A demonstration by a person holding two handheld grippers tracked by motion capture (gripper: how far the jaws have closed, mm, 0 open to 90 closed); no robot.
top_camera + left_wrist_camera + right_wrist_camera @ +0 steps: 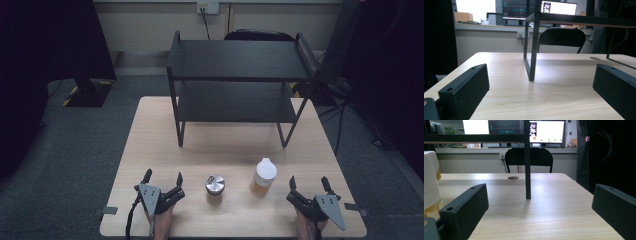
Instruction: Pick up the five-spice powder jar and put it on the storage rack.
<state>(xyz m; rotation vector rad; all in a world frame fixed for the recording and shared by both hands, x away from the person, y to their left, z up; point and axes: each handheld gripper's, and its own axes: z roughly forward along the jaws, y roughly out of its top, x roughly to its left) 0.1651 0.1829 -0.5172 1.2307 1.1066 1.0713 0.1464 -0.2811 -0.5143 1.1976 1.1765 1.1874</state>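
Near the table's front edge stand a small jar with a shiny metal lid [215, 188] and a bottle with a white cap and amber contents [263, 176]. At the front left rests my left gripper [163, 177], open, jaws wide apart over bare wood [541, 92]. My right gripper [309, 183] sits at the front right, open too, nothing between its jaws [539, 212]. The white-capped bottle [431, 187] stands just left of the right gripper's left jaw. A black two-tier shelf rack [240, 80] stands on the far half of the table.
The light wooden table [150, 145] has bare room between the rack and the two containers. A rack leg [532, 62] stands ahead of the left gripper, another leg [527, 170] ahead of the right. A black chair [562, 37] and monitors lie beyond the table.
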